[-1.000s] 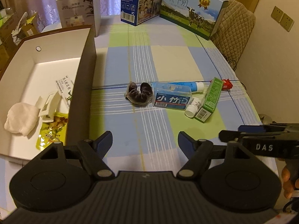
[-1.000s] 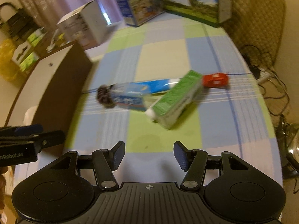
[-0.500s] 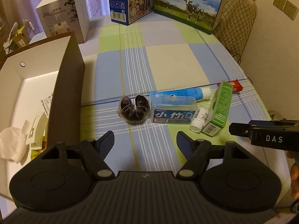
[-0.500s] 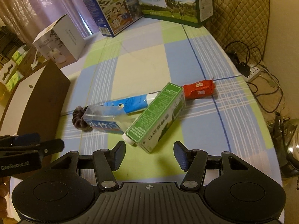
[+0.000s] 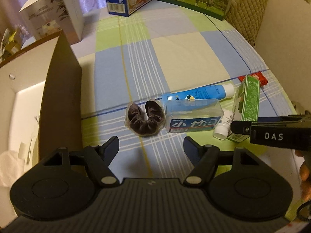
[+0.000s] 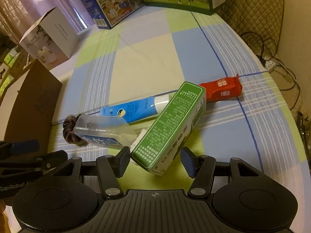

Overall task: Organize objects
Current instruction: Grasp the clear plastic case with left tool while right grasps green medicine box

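Left wrist view: the left tool [image 5: 151,145] sits at the lower middle of the frame with its jaws spread and nothing between them. Just above the gap lies a dark brown scrunchie [image 5: 145,119] on the checked cloth of the counter [image 5: 186,58]. To the right of the scrunchie, touching it, is a clear plastic case [image 5: 193,117] with a blue label, and behind that a blue tube [image 5: 198,94] lies slanting up to the right. A small white bottle [image 5: 223,125] lies between the case and a green carton [image 5: 247,101], with a red packet [image 5: 261,78] just past the carton's far end. At the left edge stands an open brown box [image 5: 62,89] with a white interior. The right tool [image 5: 272,131] reaches in from the right edge, over the carton's near end.

Right wrist view: the right tool [image 6: 155,162] is at the lower middle, jaws apart, and the near end of the green carton [image 6: 171,124] sits between the two fingers; neither pad clearly presses on it, so the tool is released. The carton runs up to the right, over the blue tube [image 6: 134,109]. The clear plastic case [image 6: 101,131] lies left of it with the scrunchie [image 6: 69,130] beyond, and the red packet [image 6: 221,90] lies at the carton's upper right. The brown box [image 6: 33,101] fills the left side, and the left tool [image 6: 29,157] shows at the lower left edge.
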`<move>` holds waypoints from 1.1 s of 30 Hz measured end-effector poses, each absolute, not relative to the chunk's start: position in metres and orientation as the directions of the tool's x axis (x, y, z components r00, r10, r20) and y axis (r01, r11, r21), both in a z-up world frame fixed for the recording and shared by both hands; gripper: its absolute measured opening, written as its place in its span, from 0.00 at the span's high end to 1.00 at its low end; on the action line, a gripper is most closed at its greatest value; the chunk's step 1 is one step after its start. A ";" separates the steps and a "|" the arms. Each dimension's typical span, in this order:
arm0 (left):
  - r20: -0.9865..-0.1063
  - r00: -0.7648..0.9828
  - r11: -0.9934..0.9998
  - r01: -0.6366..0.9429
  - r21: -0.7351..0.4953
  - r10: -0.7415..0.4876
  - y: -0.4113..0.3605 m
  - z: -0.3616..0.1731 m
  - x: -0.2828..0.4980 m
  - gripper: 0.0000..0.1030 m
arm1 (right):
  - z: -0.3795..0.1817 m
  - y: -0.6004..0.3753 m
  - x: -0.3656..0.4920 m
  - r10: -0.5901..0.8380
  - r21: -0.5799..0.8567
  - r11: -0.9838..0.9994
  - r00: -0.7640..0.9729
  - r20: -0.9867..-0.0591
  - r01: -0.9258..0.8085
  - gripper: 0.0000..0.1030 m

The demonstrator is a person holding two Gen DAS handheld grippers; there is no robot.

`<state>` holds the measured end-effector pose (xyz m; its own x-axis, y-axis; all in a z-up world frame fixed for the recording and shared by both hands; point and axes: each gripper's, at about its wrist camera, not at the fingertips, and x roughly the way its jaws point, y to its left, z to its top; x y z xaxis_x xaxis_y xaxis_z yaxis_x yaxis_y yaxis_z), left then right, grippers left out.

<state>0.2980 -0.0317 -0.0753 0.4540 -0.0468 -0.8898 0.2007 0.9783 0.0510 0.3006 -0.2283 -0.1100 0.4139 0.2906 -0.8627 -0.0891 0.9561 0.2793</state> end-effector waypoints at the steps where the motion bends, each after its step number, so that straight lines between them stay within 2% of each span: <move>1: -0.888 0.456 0.974 0.219 0.057 -0.051 -0.033 -0.076 0.299 0.32 | -0.110 -0.228 0.301 0.289 0.276 0.957 0.413 -0.864 -0.092 0.47; 3: -0.887 0.456 0.965 0.254 0.059 -0.066 -0.036 -0.078 0.303 0.32 | -0.109 -0.229 0.301 0.286 0.270 0.958 0.412 -0.865 -0.098 0.49; 5: -0.887 0.454 0.954 0.293 0.060 -0.084 -0.041 -0.080 0.306 0.32 | -0.107 -0.231 0.300 0.299 0.280 0.954 0.401 -0.866 -0.105 0.60; 11: -0.881 0.455 0.899 0.429 0.086 -0.132 -0.055 -0.088 0.314 0.32 | -0.097 -0.252 0.290 0.263 0.243 0.965 0.375 -0.889 -0.101 0.70; 23: -0.876 0.397 0.686 0.719 0.112 -0.274 -0.081 -0.119 0.338 0.29 | -0.094 -0.286 0.280 0.248 0.249 0.967 0.366 -0.897 -0.043 0.70; 25: -0.880 0.390 0.666 0.736 0.120 -0.272 -0.085 -0.123 0.339 0.33 | -0.093 -0.288 0.278 0.251 0.256 0.966 0.368 -0.895 -0.038 0.70; 28: -0.882 0.375 0.650 0.752 0.110 -0.284 -0.086 -0.123 0.335 0.53 | -0.092 -0.289 0.276 0.254 0.259 0.965 0.377 -0.891 -0.038 0.70; 30: -0.884 0.360 0.650 0.755 0.088 -0.298 -0.085 -0.122 0.330 0.63 | -0.090 -0.288 0.277 0.257 0.257 0.965 0.384 -0.887 -0.051 0.70; 33: -0.891 0.349 0.678 0.732 0.066 -0.290 -0.084 -0.121 0.323 0.69 | -0.089 -0.285 0.280 0.252 0.242 0.967 0.399 -0.882 -0.075 0.68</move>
<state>0.3232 -0.0841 -0.1212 0.3491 -0.2902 -0.8910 0.7321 0.6780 0.0660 0.2801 -0.2845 -0.0893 0.3991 0.2517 -0.8817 -0.0749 0.9673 0.2422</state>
